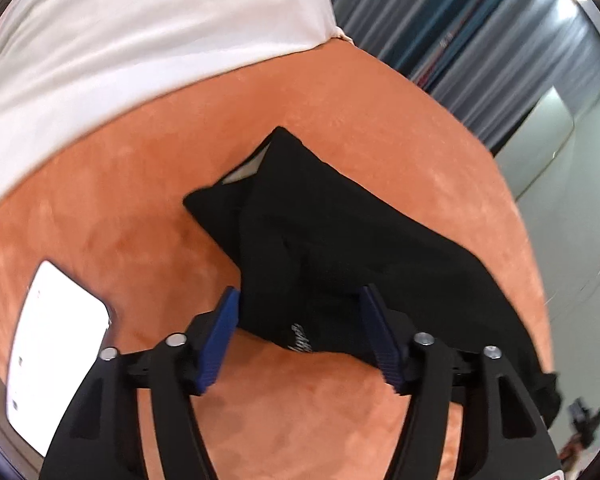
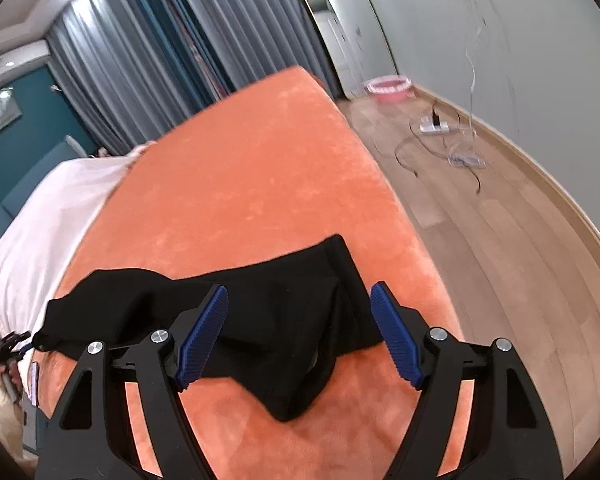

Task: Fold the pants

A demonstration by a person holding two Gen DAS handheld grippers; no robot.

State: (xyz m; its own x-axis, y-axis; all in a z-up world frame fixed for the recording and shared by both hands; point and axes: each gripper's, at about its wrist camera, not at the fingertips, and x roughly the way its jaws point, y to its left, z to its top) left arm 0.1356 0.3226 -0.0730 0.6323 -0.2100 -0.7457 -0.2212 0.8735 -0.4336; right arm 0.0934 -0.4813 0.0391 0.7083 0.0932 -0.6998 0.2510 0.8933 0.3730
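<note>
Black pants [image 1: 340, 248] lie loosely folded on an orange bed cover [image 1: 140, 184]. A small white logo shows near their near edge. My left gripper [image 1: 300, 300] is open, its blue pads [image 1: 220, 340] spread wide on either side of the near edge of the pants. In the right wrist view the same pants [image 2: 260, 320] lie across the cover [image 2: 240, 160] near the bed's right edge. My right gripper [image 2: 298, 296] is open just above them, pads [image 2: 396, 340] wide apart. Neither gripper holds cloth.
A white sheet [image 1: 120, 40] covers the far part of the bed. A white flat device [image 1: 56, 340] lies on the cover at left. Wooden floor [image 2: 480, 220] with cables, a power strip [image 2: 436, 126] and a pink basin [image 2: 388, 88] lies to the right.
</note>
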